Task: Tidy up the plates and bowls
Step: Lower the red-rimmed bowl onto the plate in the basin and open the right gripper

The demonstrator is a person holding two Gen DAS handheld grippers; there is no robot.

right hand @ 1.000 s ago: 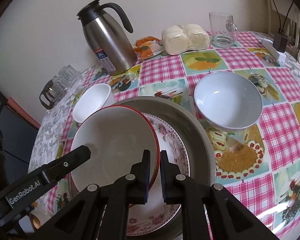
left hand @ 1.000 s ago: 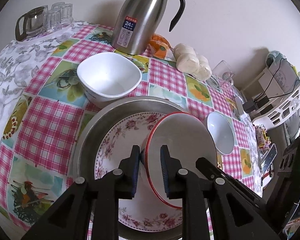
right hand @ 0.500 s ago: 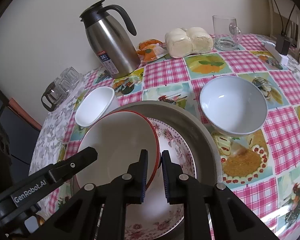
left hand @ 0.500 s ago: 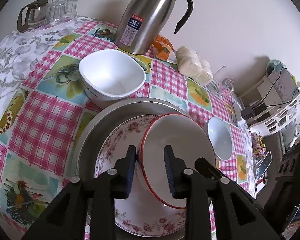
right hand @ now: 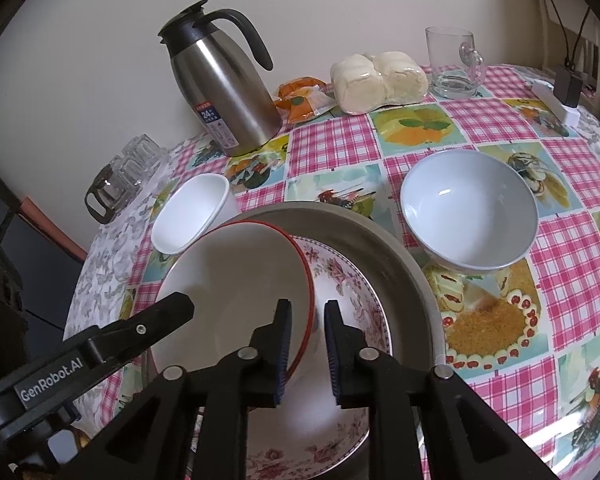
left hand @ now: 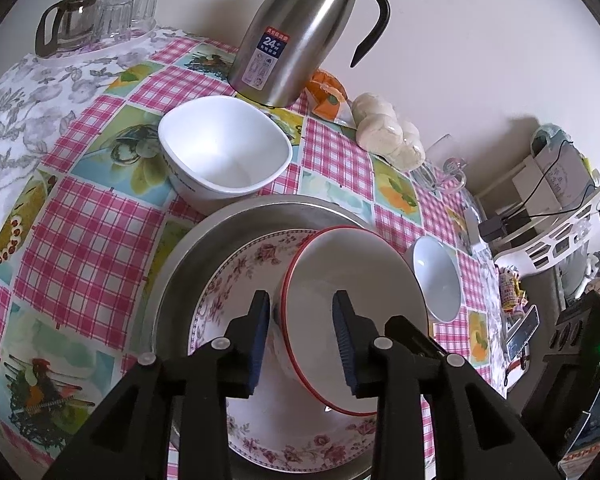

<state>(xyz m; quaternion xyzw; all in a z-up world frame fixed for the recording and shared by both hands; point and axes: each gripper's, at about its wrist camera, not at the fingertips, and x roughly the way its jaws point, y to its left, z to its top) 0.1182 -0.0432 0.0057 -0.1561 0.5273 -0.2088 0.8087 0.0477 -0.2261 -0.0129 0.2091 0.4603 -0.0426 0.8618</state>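
Red-rimmed bowl [left hand: 352,312]: I see it resting tilted in the floral plate [left hand: 236,280], itself inside the metal basin [left hand: 188,248] on the surface.
Left hand-held gripper [left hand: 302,336]: jaws just opening, straddling the bowl's rim, pads clear.
Right hand-held gripper [right hand: 306,344]: jaws just opening, astride the opposite rim, not pinching.
Handling: I judge it glazed, stiff, slippery, breakable; take the rim, both sides.

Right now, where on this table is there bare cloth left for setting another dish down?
Free: the checked cloth left of the metal tray, below the square white bowl, and the near-right cloth beyond the round white bowl. Crowded: the back edge, with thermos, buns and glass mug. The tray already holds the floral plate and red-rimmed bowl.
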